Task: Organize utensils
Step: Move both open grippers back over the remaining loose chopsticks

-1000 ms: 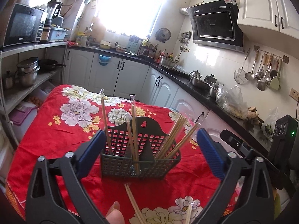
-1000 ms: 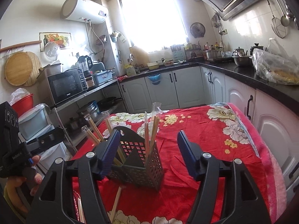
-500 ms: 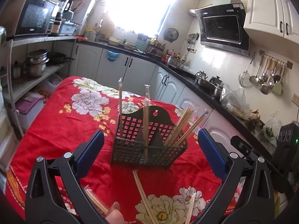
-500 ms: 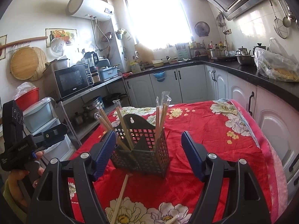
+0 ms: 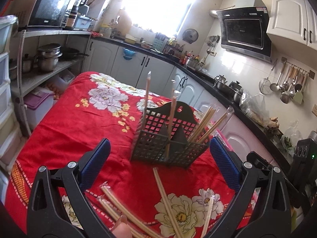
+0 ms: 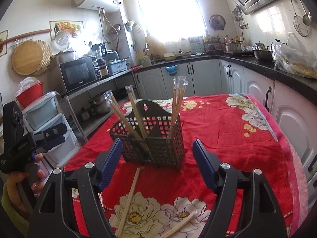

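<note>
Both the left gripper [image 5: 158, 158] and right gripper [image 6: 156, 158] gape empty before the black basket [image 5: 168, 146], loose chopsticks [image 5: 166, 202] lying nearer

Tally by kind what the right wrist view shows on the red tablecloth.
Utensil basket: 1
Standing chopstick pairs, in the basket: 4
Loose chopstick pairs, lying flat: 2
Total: 7
</note>
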The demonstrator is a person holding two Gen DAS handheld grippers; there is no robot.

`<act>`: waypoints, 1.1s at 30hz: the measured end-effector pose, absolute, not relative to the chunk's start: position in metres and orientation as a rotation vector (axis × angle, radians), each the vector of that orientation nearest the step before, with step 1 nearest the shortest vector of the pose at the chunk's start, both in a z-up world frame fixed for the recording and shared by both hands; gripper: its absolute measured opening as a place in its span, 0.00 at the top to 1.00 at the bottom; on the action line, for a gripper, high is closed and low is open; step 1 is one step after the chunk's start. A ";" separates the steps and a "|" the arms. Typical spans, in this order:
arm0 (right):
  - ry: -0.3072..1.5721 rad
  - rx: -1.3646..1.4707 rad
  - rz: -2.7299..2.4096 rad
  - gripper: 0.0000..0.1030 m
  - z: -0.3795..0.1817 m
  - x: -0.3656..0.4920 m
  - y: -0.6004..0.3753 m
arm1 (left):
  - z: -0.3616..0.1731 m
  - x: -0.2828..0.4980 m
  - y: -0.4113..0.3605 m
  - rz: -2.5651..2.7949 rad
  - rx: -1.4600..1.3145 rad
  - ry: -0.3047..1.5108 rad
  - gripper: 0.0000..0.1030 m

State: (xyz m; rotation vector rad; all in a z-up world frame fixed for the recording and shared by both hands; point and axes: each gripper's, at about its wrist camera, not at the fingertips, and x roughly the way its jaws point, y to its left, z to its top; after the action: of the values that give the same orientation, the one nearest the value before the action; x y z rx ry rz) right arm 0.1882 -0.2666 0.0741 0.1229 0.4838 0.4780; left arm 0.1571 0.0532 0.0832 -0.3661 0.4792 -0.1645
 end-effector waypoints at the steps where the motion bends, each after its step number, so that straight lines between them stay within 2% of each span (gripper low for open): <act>1: 0.491 0.122 0.482 0.31 0.072 0.188 -0.265 | 0.082 0.156 0.056 -0.159 -0.369 0.482 0.10; 33: 0.684 0.032 0.598 0.31 0.023 0.183 -0.199 | -0.001 0.131 0.096 -0.043 -0.410 0.697 0.11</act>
State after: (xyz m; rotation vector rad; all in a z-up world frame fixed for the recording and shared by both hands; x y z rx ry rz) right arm 0.1827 -0.1989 0.0225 0.0319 0.6838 0.5983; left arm 0.1314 0.0964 -0.0007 -0.4099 0.6973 -0.0431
